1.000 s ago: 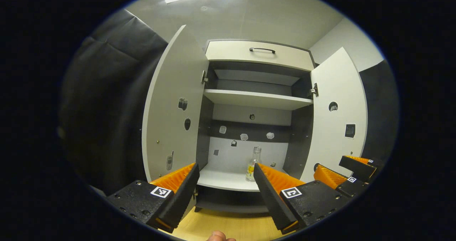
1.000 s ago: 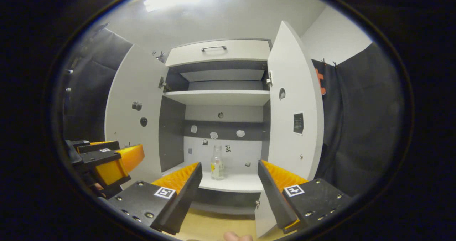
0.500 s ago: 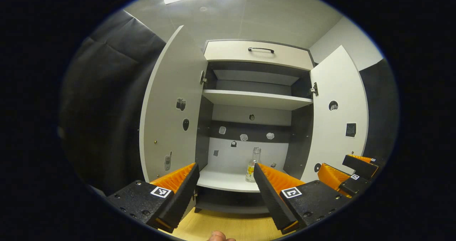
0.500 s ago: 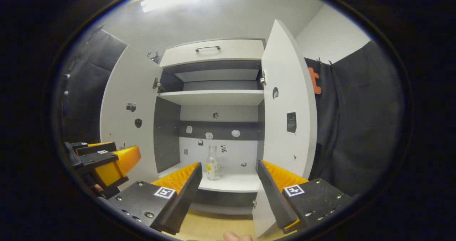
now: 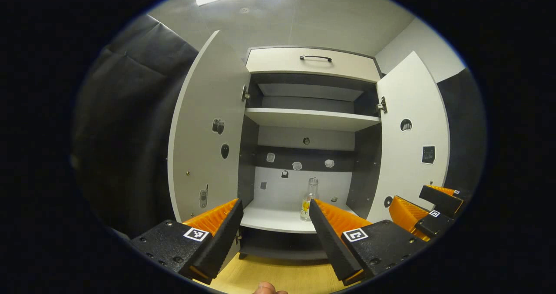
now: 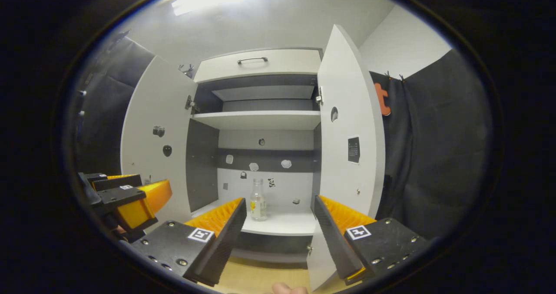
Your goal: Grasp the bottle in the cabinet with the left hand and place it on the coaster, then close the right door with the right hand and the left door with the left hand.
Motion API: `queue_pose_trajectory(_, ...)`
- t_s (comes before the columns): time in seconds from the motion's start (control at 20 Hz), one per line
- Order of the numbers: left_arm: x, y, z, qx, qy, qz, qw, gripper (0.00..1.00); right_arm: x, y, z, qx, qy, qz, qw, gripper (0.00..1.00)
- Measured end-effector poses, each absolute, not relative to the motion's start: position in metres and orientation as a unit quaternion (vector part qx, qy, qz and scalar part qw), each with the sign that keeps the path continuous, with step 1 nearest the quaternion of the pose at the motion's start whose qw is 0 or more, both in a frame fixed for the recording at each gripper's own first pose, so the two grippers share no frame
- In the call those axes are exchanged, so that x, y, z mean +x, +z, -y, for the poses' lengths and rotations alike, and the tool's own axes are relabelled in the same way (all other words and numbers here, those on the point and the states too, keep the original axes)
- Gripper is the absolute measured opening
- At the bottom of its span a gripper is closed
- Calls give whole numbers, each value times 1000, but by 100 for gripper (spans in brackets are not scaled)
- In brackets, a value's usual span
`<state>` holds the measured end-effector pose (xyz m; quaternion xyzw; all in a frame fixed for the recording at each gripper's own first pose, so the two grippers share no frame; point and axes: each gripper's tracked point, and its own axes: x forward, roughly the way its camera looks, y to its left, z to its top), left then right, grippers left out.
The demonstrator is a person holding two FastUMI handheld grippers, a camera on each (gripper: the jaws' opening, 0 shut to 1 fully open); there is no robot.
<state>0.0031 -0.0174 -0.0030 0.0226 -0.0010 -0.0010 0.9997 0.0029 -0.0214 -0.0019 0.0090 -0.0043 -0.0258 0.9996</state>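
The bottle point(image 5: 309, 199) was small, clear glass w/ a narrow neck and a yellow label low on its body, standing upright on the bottom shelf point(image 5: 273, 219) of the cabinet point(image 5: 310, 64), right of centre and near the back panel. In the right gripper view the bottle point(image 6: 258, 206) stood free on that shelf, apart from both claws. Left claw point(image 5: 274, 233) was spread wide, nothing btwn its orange-ribbed fingers point(image 5: 213, 218), short of the shelf edge. Right claw point(image 6: 280, 237) was likewise wide apart and empty; its far end also showed at the right edge of the left gripper view point(image 5: 423, 209). Left door point(image 5: 204, 129) and right door point(image 5: 410, 137) both stood swung out. In the left gripper view the claw's right finger covered the bottle's lower right side, so the label was partly hidden. Label print too small to make out. Small stickers on the back panel and doors were blurry; couldn't tell what they showed. A fingertip point(image 5: 266, 289) was cut off at the bottom edge, over a strip of wood table point(image 5: 282, 276).
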Motion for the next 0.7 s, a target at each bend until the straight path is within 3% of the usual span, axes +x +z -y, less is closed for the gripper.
queue_pose_trajectory(0.05, 4, -5, 18, 23, -2, -1, 1000, 100, 3, -2, 22, 8, -26, 5, 1000, 95)
queue_pose_trajectory(0.1, 5, -6, 19, 24, -4, -4, 1000, 96, 2, -1, 23, 8, -27, 6, 1000, 95)
queue_pose_trajectory(0.7, 52, -23, 56, 27, -64, -15, 997, 96, -20, 12, 52, 3, -63, 22, 998, 95)
